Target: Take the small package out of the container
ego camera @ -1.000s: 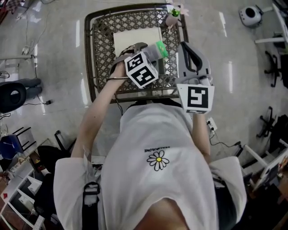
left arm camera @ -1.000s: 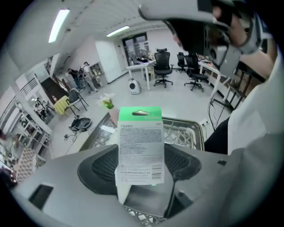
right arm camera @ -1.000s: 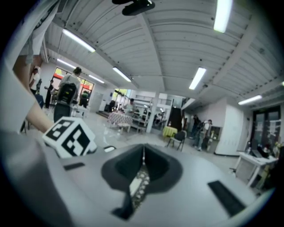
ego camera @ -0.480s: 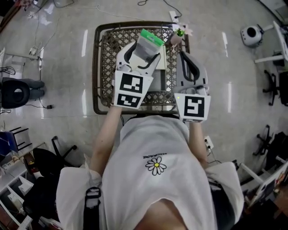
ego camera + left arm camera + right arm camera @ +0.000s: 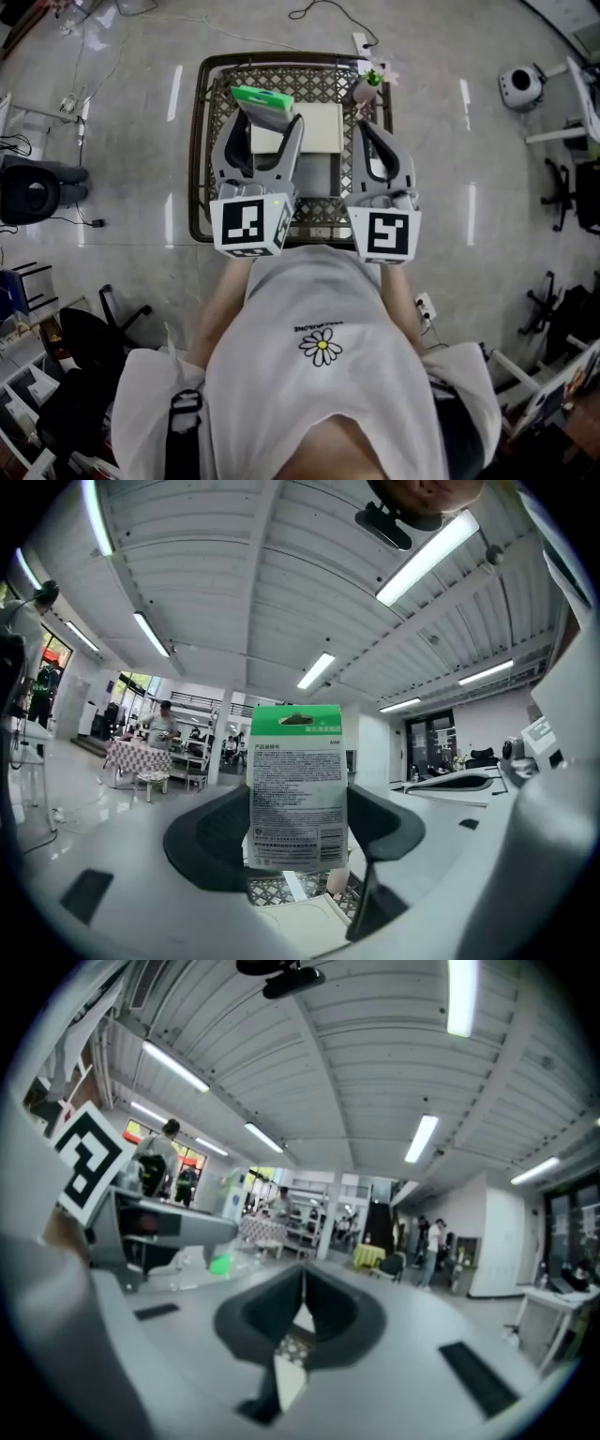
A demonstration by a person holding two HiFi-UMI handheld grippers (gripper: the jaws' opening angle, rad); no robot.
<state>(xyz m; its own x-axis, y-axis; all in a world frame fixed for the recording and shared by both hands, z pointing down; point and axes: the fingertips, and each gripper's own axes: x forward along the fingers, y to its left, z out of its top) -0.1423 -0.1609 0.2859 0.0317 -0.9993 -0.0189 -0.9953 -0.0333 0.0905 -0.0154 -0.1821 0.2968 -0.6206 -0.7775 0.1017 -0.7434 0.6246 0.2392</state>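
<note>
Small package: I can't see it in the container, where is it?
The small package sits left of centre in the head view, clamped upright in the left gripper, above the white container.

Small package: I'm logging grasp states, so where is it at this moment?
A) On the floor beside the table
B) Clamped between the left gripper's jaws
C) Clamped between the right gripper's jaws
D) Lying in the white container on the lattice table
B: in the left gripper view the small package stands upright between the jaws of the left gripper, which press on its sides, while the right gripper has its jaws together on nothing.
</note>
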